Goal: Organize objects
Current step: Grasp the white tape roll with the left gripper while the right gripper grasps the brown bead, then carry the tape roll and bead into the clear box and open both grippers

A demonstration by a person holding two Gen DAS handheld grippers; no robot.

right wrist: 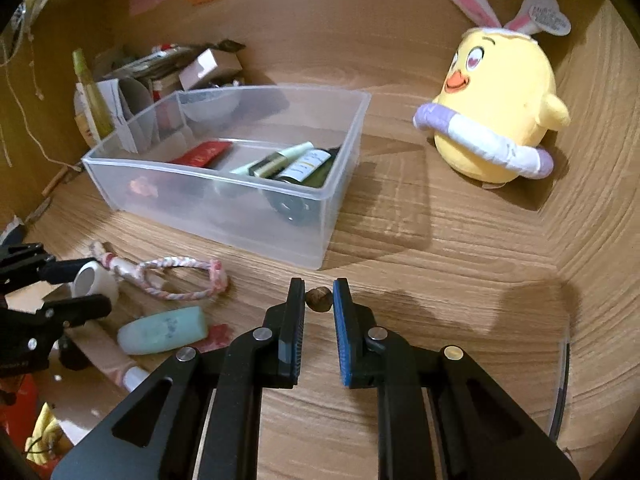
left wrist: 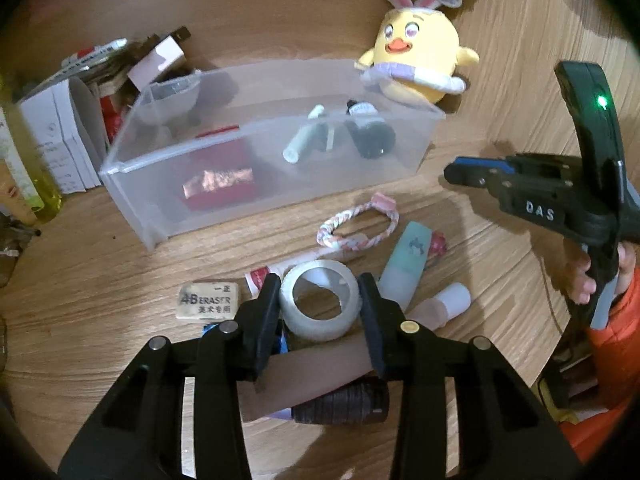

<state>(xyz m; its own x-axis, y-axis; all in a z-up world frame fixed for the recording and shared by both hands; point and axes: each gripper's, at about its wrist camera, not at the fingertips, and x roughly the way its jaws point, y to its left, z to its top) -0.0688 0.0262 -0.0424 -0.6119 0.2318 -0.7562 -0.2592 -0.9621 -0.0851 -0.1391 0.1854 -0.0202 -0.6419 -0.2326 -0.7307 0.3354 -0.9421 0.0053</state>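
My left gripper point(left wrist: 320, 284) is shut on a roll of clear tape point(left wrist: 316, 322) that rests on the wooden table; its two black fingers touch the roll's sides. The right wrist view shows the same roll point(right wrist: 93, 280) between those fingers at the far left. My right gripper point(right wrist: 319, 292) is shut on a small brown nut-like lump point(right wrist: 319, 300), held just above the table in front of the clear plastic bin point(right wrist: 280, 236). In the left wrist view the right gripper point(left wrist: 454, 171) reaches in from the right, with a hand point(left wrist: 582, 280) on its handle.
The bin point(left wrist: 160, 184) holds a red box point(left wrist: 218, 190), a pale tube point(left wrist: 304, 140) and a dark bottle point(left wrist: 370, 132). Loose on the table lie an eraser point(left wrist: 208, 300), a rope ring point(left wrist: 356, 226) and a mint tube point(left wrist: 406, 268). A yellow plush chick point(right wrist: 496, 120) stands at the back right, boxes point(left wrist: 64, 136) at the back left.
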